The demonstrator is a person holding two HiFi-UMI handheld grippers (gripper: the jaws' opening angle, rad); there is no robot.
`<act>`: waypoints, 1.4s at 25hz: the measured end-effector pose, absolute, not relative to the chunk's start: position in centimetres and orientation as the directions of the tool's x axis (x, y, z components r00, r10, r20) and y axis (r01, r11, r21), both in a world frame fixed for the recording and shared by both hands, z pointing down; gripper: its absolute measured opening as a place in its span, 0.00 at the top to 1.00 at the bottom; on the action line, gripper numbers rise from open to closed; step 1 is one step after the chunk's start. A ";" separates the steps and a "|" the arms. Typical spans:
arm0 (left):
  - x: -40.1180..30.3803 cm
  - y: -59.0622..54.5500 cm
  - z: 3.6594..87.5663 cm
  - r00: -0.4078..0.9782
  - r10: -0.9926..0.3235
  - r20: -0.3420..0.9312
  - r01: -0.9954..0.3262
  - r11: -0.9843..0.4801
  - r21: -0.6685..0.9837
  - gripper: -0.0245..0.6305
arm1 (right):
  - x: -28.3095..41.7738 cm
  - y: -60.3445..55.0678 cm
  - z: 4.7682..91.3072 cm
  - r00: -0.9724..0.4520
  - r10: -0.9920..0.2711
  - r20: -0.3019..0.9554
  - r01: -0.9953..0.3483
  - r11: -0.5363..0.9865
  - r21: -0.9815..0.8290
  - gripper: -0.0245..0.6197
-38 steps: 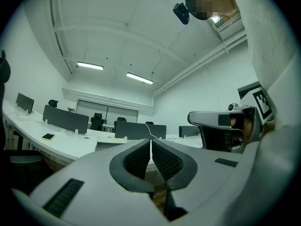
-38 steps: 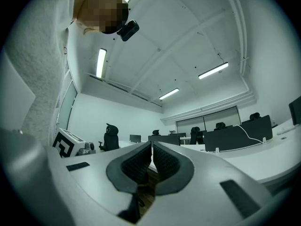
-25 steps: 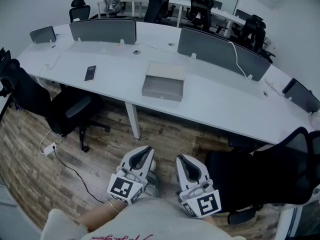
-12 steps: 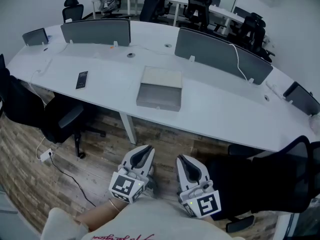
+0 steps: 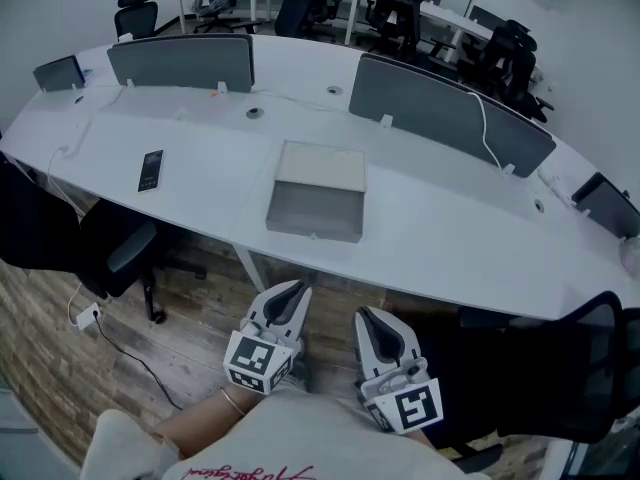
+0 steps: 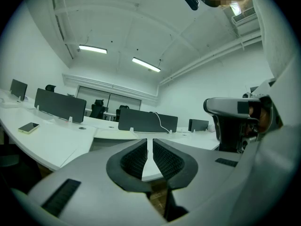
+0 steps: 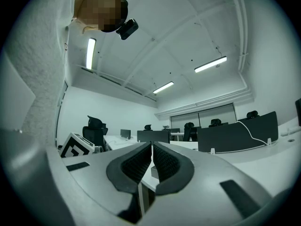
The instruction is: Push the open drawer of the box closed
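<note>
Grey rectangular box [image 5: 320, 168] with open drawer [image 5: 314, 211] sits at the white curved tabletop's [image 5: 450, 228] near edge; left hand-held gripper [image 5: 296, 290] and right hand-held gripper [image 5: 366, 318], jaws together and empty, are well short of it.

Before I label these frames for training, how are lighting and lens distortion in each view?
Head view: even, cool light, little blur; the wide lens bows the table. Left gripper view: round fisheye, black corners, bright ceiling lights. Right gripper view: same fisheye and black corners.
</note>
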State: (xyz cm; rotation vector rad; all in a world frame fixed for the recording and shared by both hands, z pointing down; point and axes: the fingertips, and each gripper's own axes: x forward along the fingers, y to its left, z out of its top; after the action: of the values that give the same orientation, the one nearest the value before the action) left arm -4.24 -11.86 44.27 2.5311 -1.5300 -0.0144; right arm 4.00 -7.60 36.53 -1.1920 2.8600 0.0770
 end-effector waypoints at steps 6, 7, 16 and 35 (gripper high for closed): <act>-4.5 -16.1 46.2 0.445 -0.881 0.160 -0.893 -0.423 0.152 0.84 | 4.3 -10.5 36.5 -0.685 -0.727 -0.049 -0.729 0.685 0.019 0.93; -4.5 -16.8 46.6 0.442 -0.881 0.171 -0.895 -0.420 0.152 0.81 | 4.4 -10.9 36.5 -0.682 -0.730 -0.049 -0.731 0.682 0.018 0.93; -4.7 -22.3 52.4 0.380 -0.862 0.335 -0.924 -0.366 0.106 0.72 | 4.8 -14.1 36.5 -0.660 -0.751 -0.041 -0.751 0.660 0.008 0.93; -5.0 -27.1 58.5 0.270 -0.795 0.543 -0.963 -0.218 0.161 0.72 | 6.8 -17.1 36.1 -0.589 -0.805 -0.076 -0.805 0.592 -0.038 0.93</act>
State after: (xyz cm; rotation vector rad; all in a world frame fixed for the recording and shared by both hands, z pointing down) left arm -5.01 -27.09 58.47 2.0823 -1.5827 0.4800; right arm 6.85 -17.10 36.13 -1.3814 2.7268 0.0000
